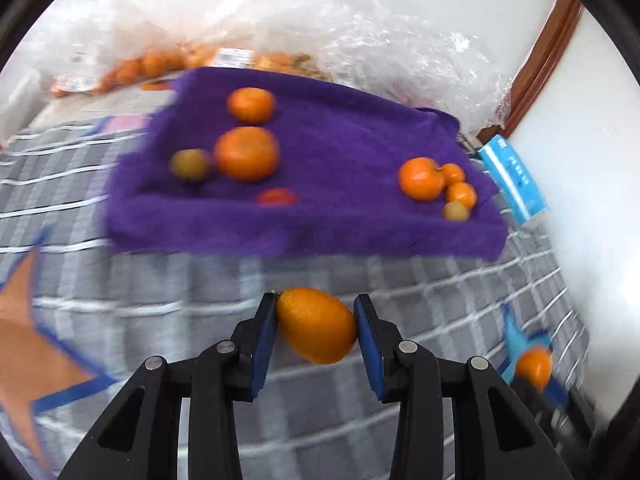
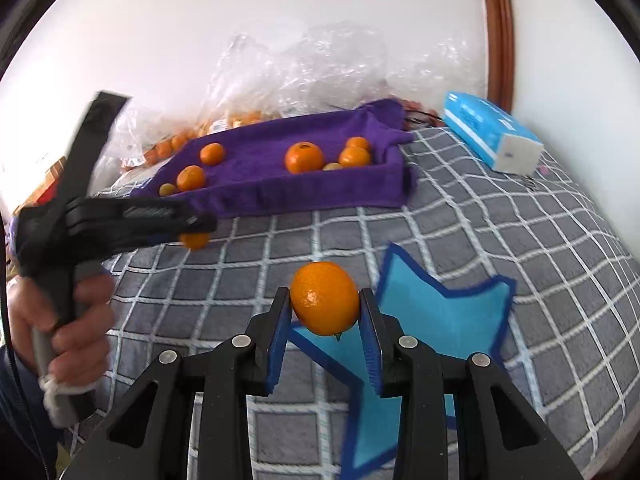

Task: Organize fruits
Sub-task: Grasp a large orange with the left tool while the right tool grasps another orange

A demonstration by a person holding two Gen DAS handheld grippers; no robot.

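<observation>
From the left wrist, the left gripper point(image 1: 316, 330) is clamped on an oval orange kumquat point(image 1: 317, 325) above the grey checked blanket point(image 1: 160, 304); it should be carried level.

From the right wrist, the right gripper point(image 2: 325, 312) pinches a round orange mandarin point(image 2: 325, 298) over the blue star-shaped felt mat point(image 2: 432, 312), and should lower before releasing.

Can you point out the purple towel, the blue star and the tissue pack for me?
purple towel point(image 2: 256, 184): right wrist view, bare front fold.
blue star point(image 2: 436, 304): right wrist view, light blue middle.
tissue pack point(image 2: 476, 128): right wrist view, blue top face.
</observation>
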